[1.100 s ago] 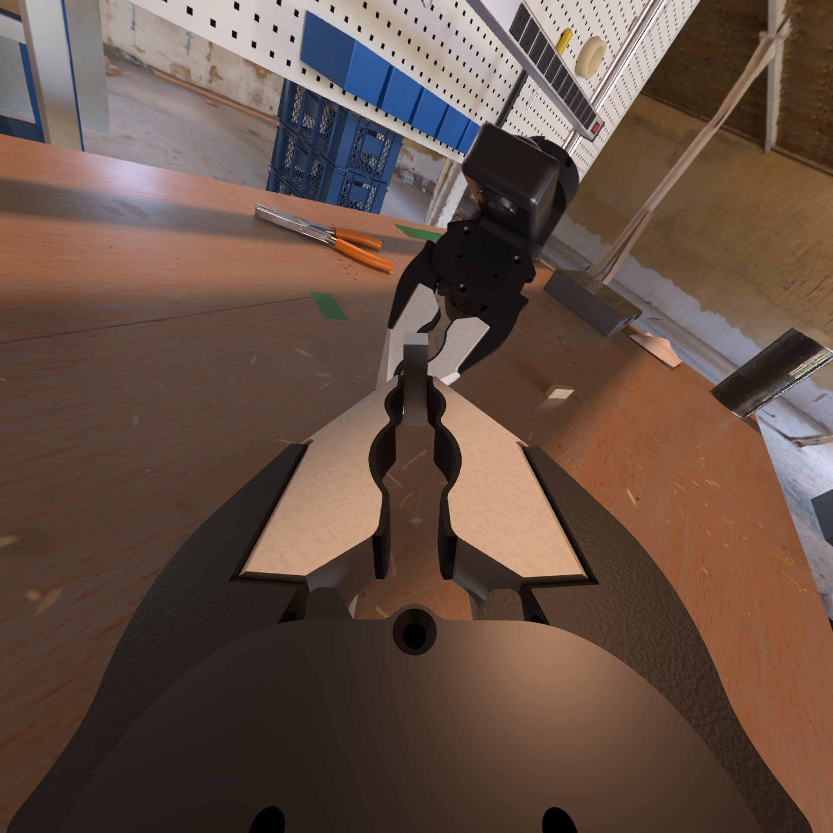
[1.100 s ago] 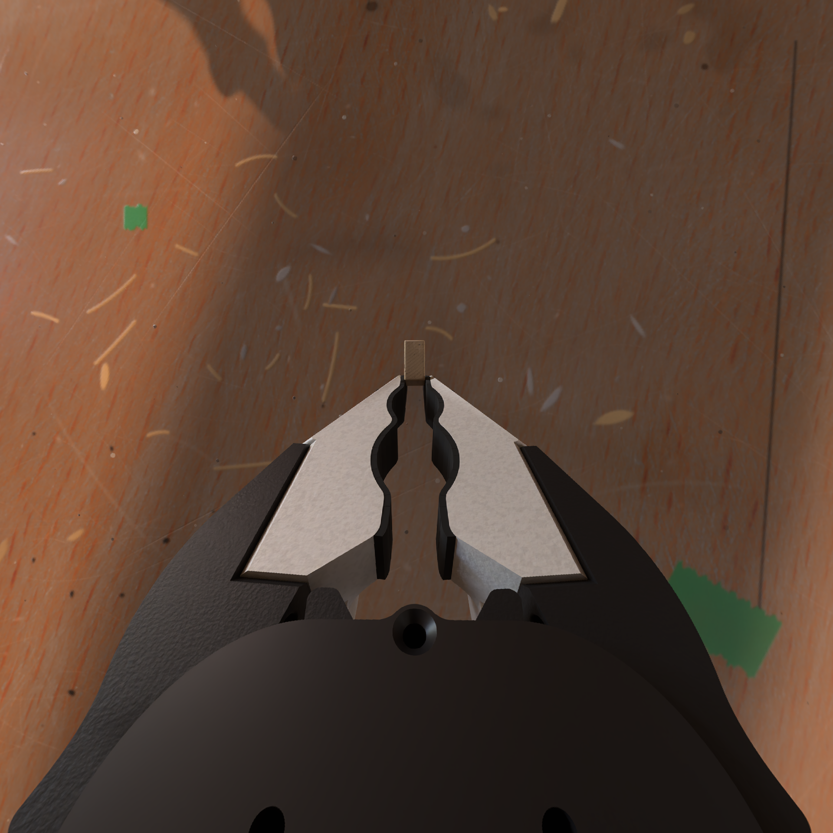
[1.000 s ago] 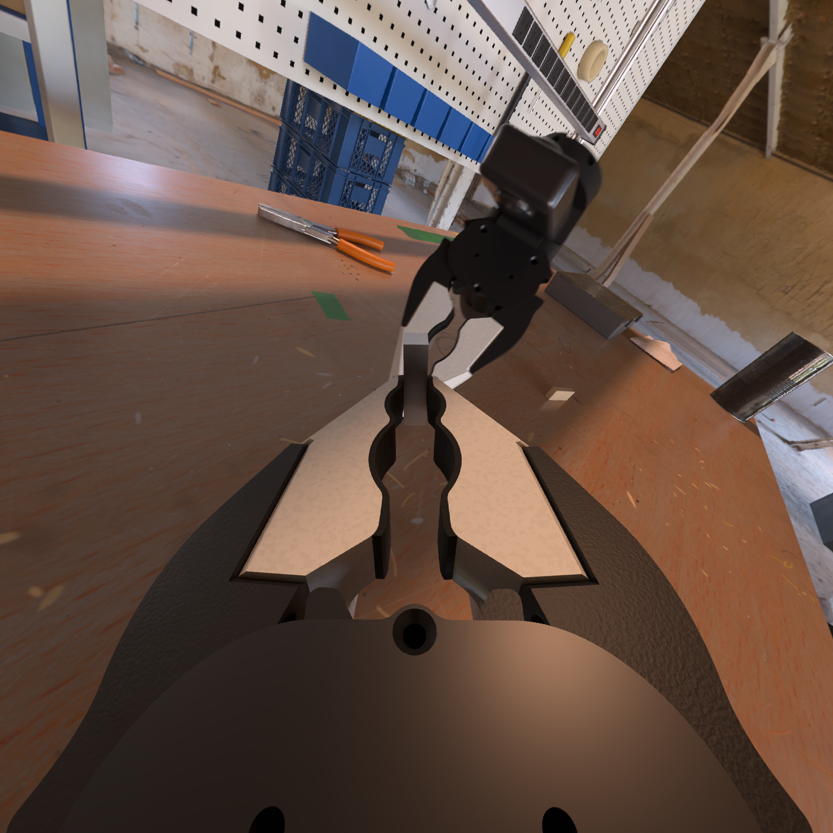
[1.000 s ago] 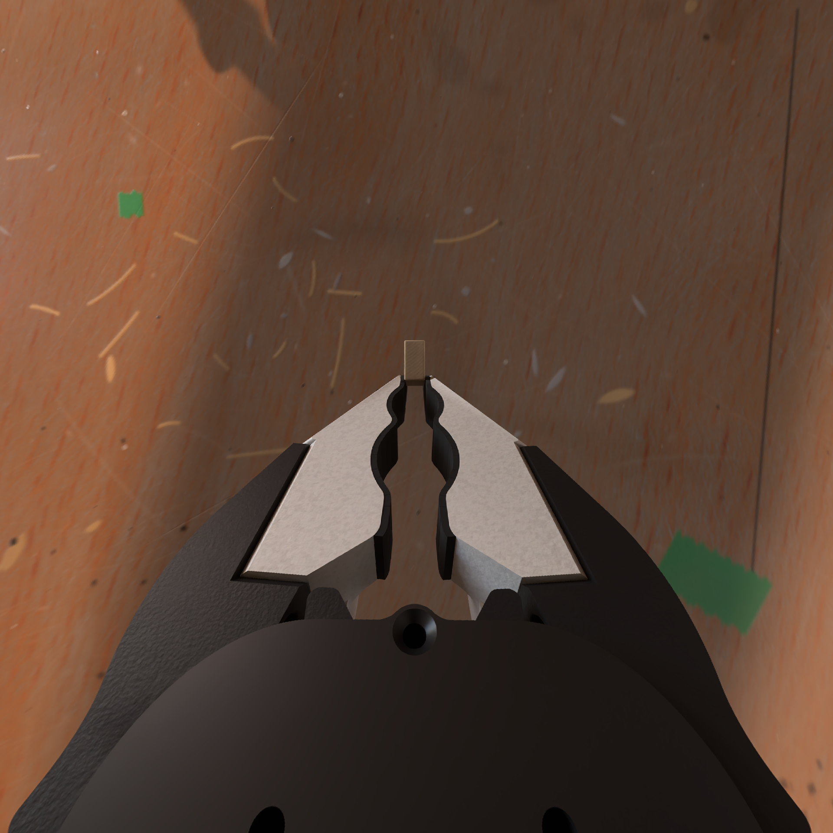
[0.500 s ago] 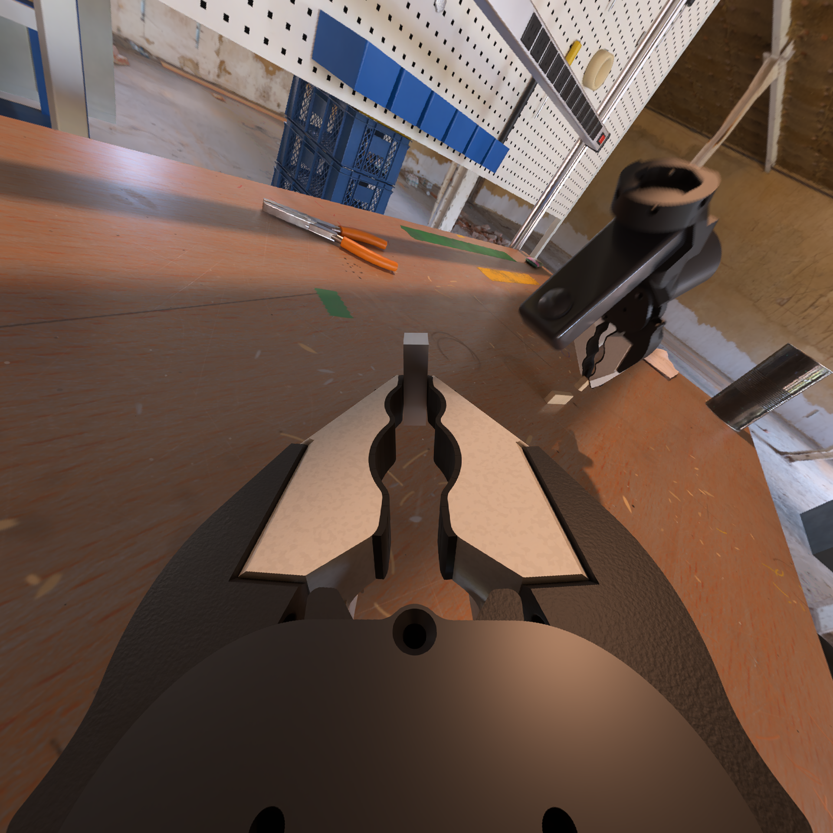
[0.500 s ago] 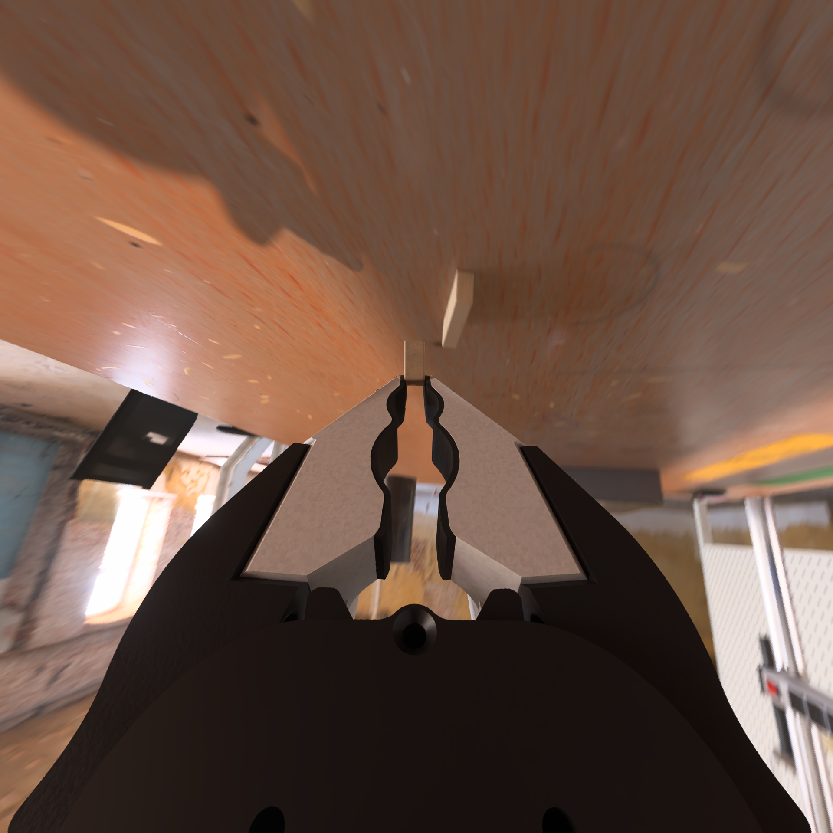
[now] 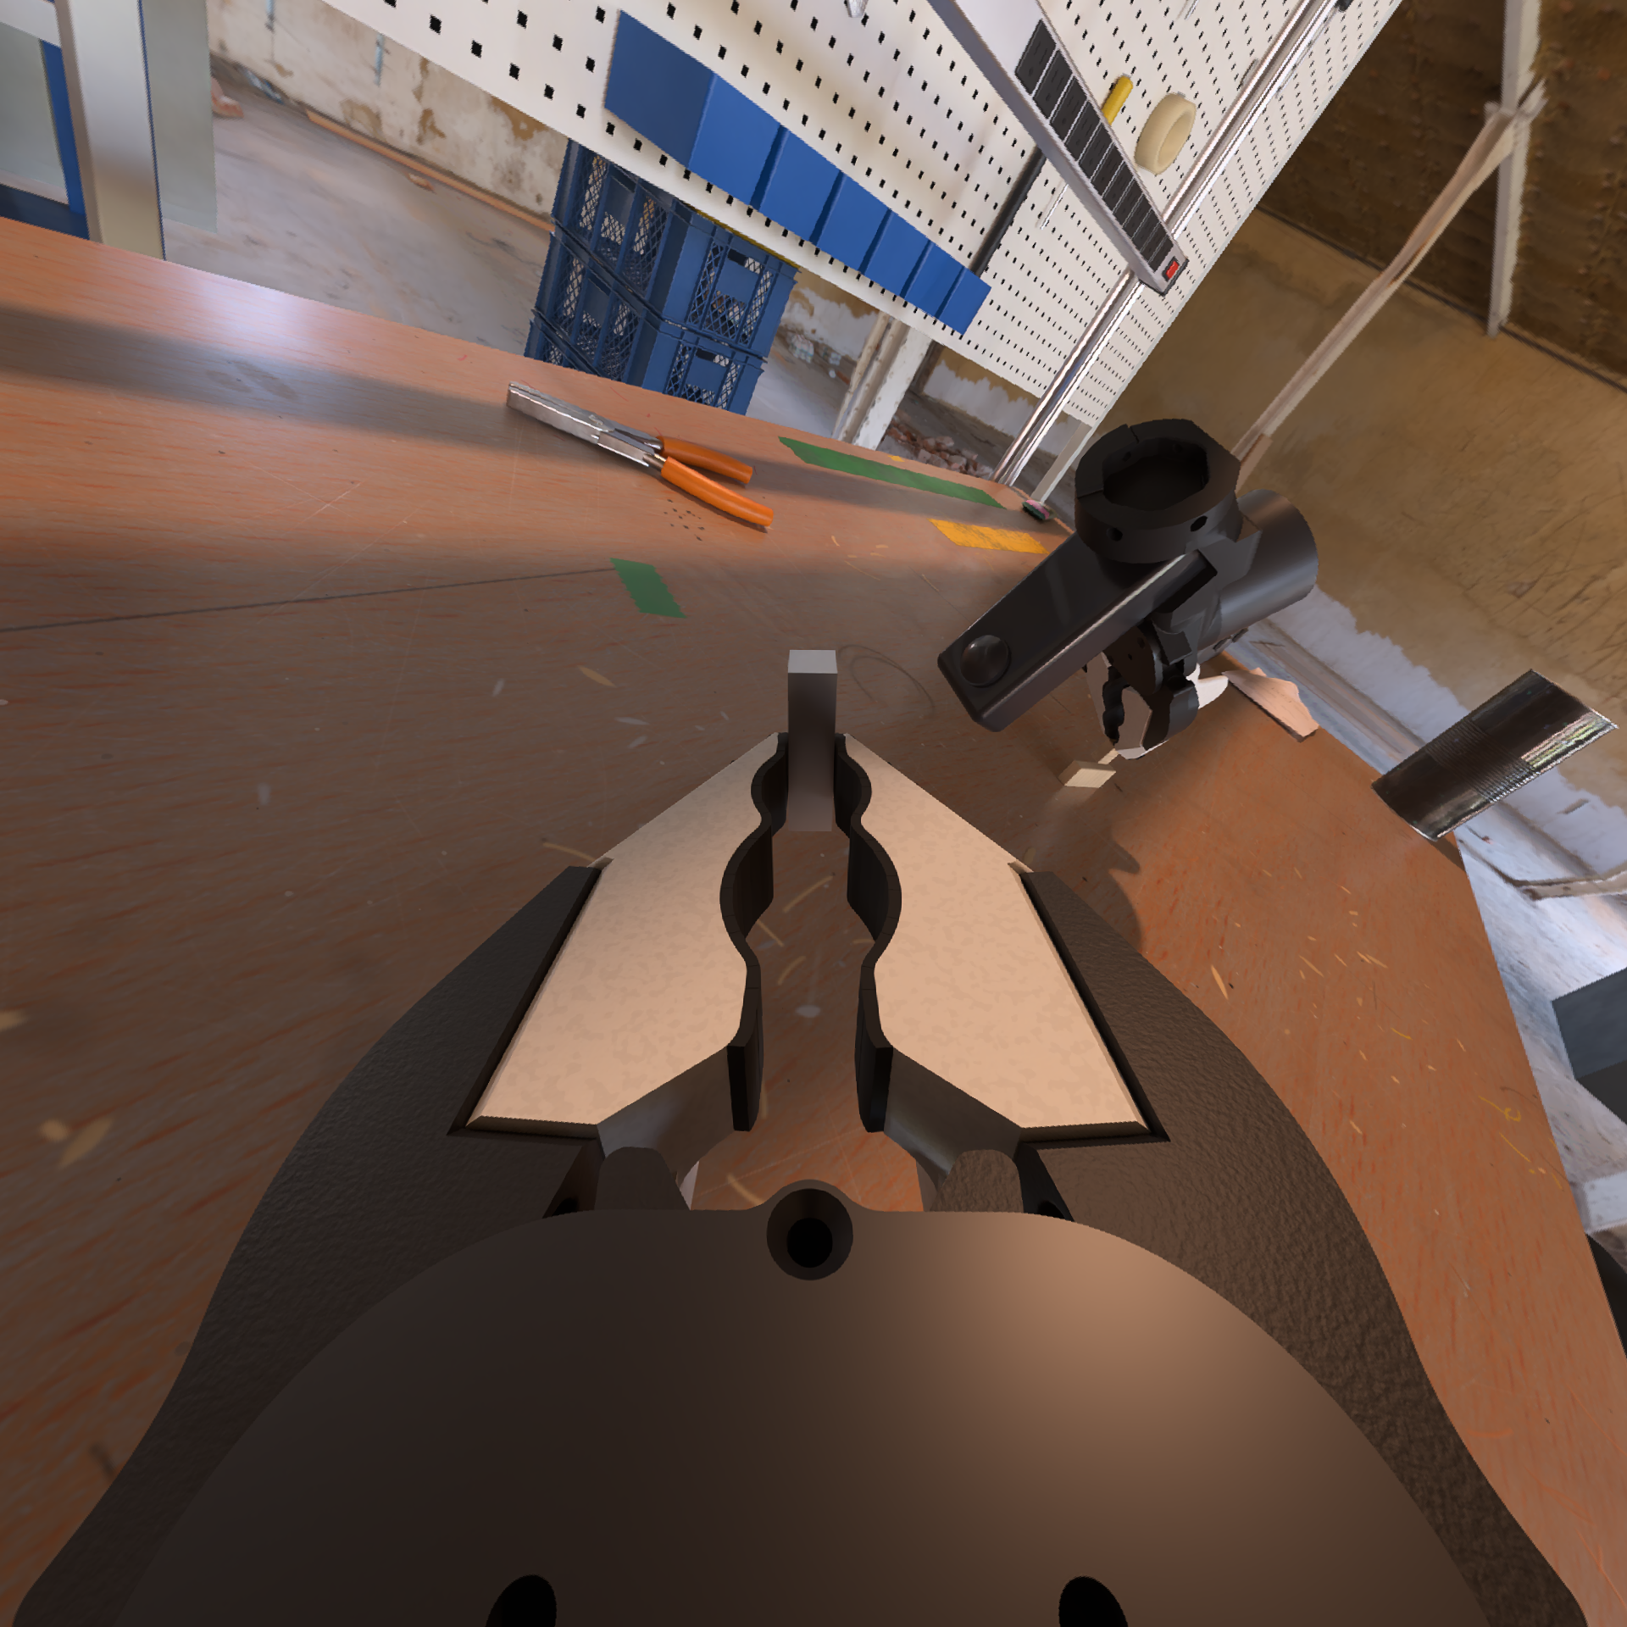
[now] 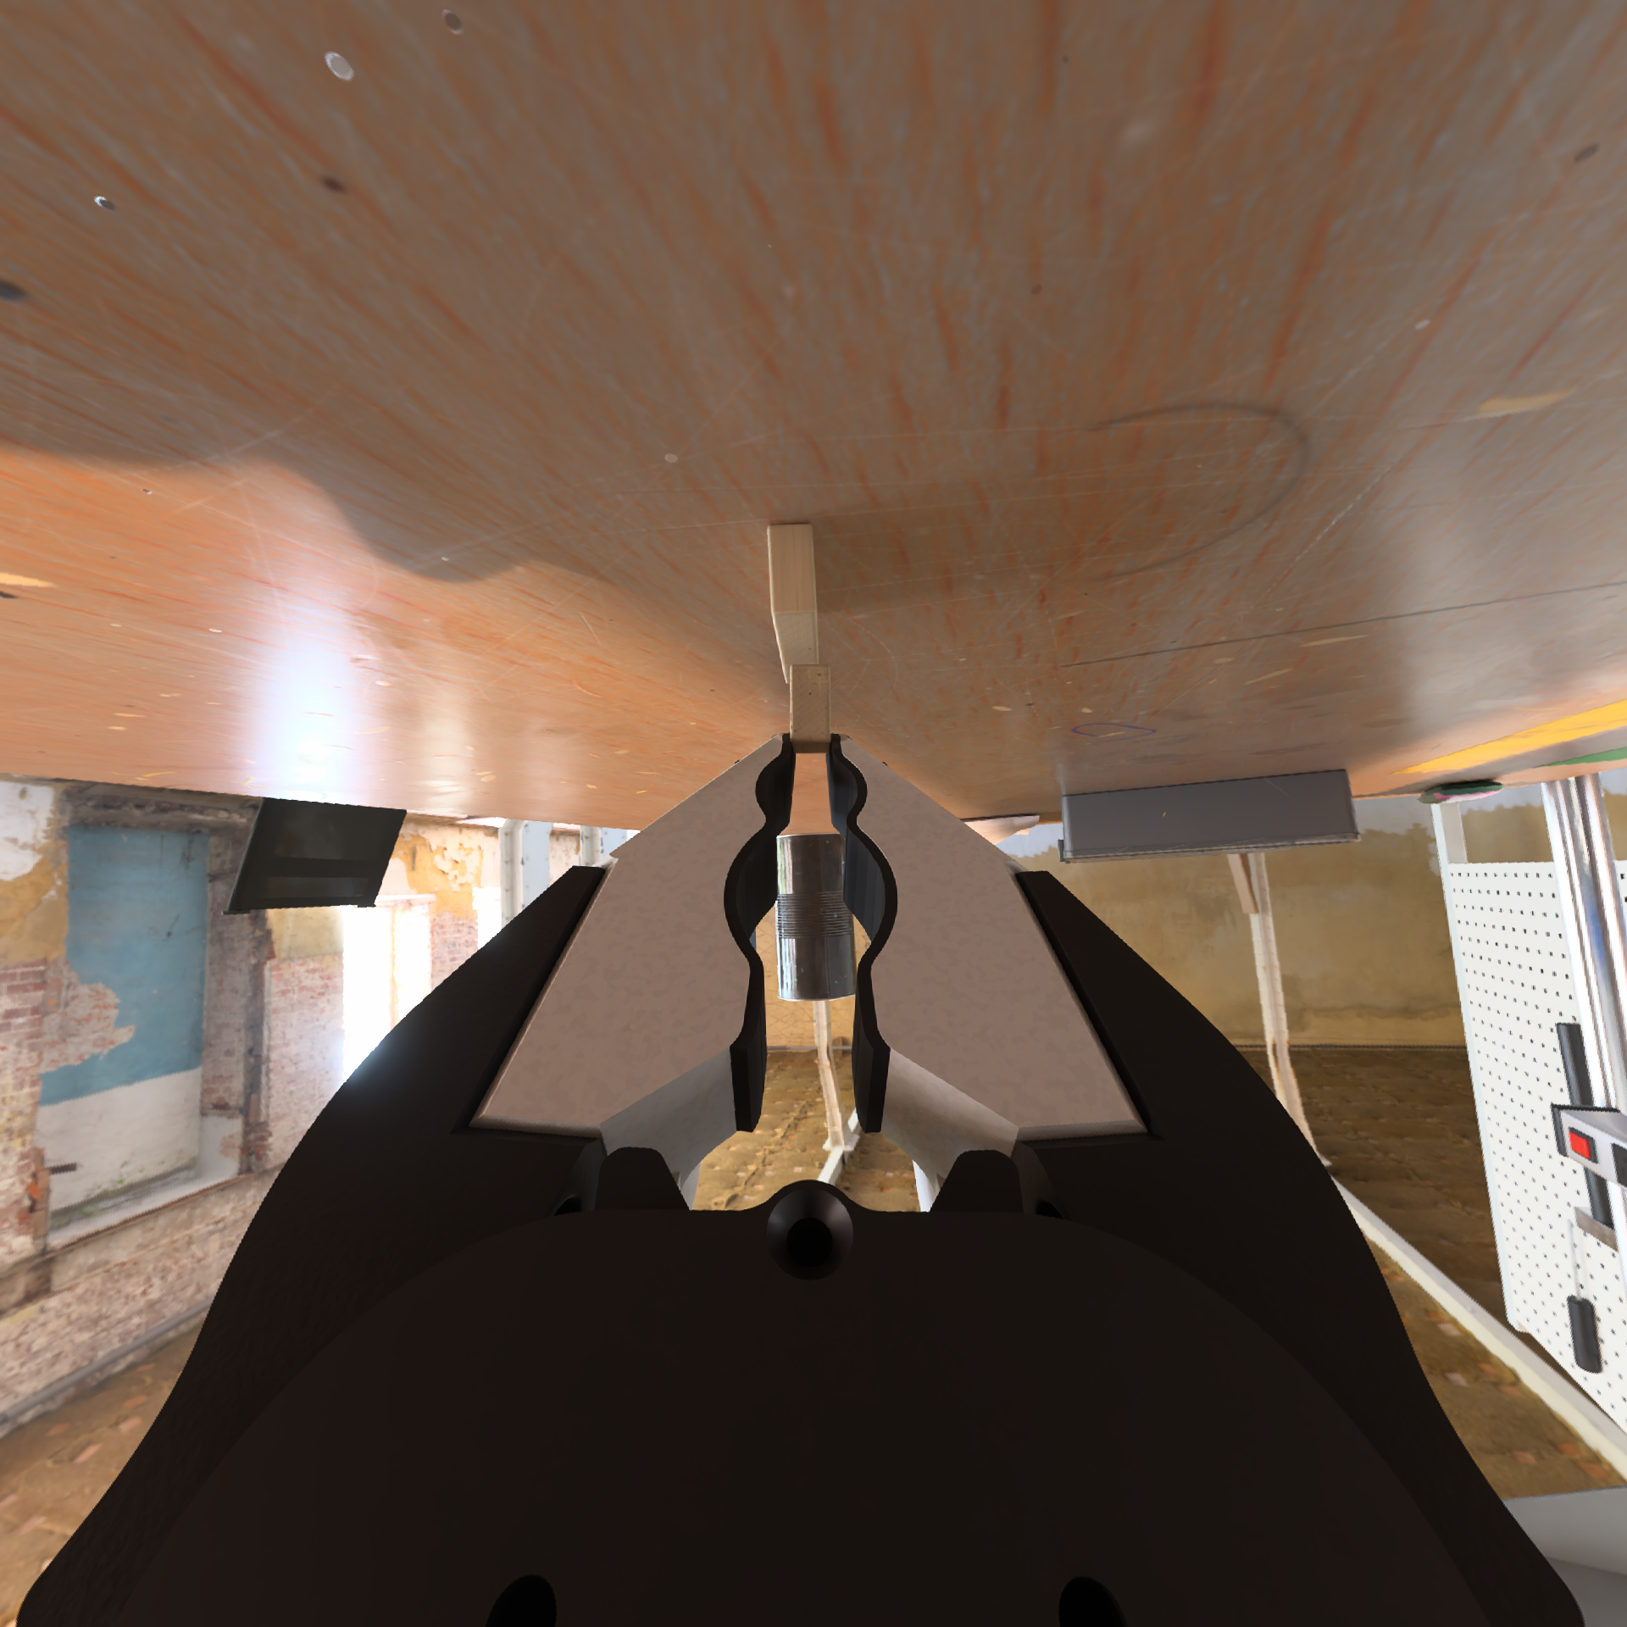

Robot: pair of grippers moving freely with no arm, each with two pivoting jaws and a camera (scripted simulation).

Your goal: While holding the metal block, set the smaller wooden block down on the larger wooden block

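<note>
My left gripper is shut on the grey metal block and holds it upright above the wooden table. My right gripper is shut on the smaller wooden block. The right wrist view is turned over, with the table at the top. The larger wooden block lies flat on the table just beyond the small block's tip; I cannot tell whether they touch. In the left wrist view the right gripper points steeply down over the larger block, to the right of my left gripper.
Orange-handled pliers and green tape lie farther back on the table. A grey box and a dark metal plate sit at the table's right edge. A metal cylinder shows between the right fingers. Blue crates stand behind.
My right gripper swung from just in front of the left gripper over to the right, tipped over, and came close to the larger wooden block. The left gripper kept the metal block nearly still.
</note>
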